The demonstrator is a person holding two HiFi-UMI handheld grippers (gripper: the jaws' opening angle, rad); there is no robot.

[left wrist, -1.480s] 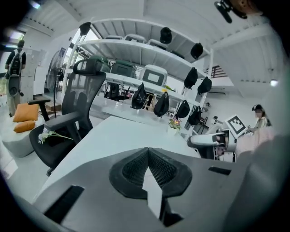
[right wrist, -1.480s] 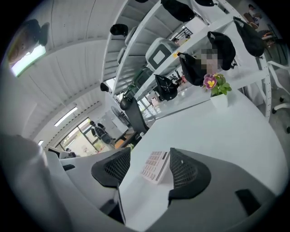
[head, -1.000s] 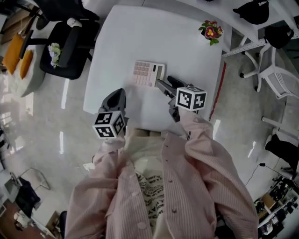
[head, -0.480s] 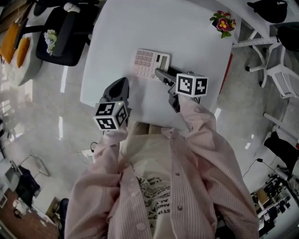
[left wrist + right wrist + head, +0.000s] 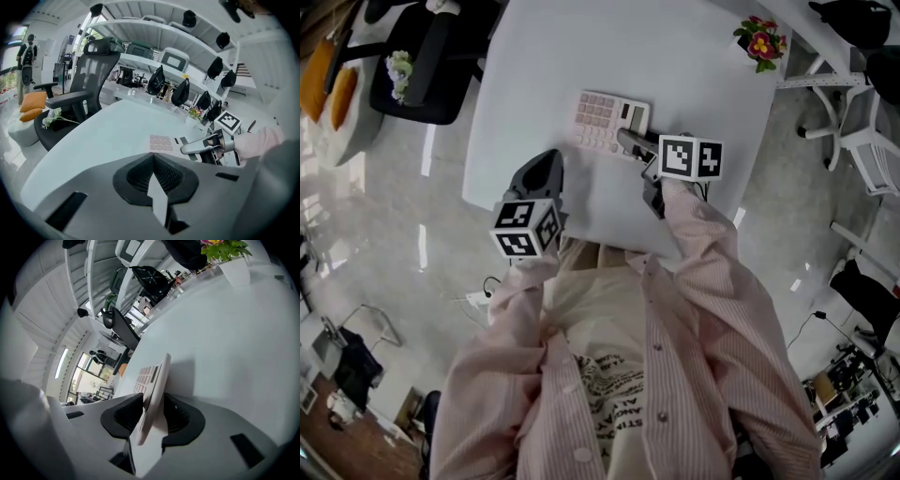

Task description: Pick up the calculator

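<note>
Fingers of the right gripper are closing on the calculator, entering from its 5 o'clock corner. In the head view that corner is covered by the jaws, so the contact is hidden. The calculator lies on the white table. The left gripper hangs at the calculator's 7 o'clock, apart from it.

In the left gripper view its jaws are clenched on nothing. The calculator shows at 1 o'clock, partly behind the right gripper.

In the right gripper view the calculator stands edge-on between the pads, which touch both of its faces. Its near end is cut off, and its keys are too small to read.
</note>
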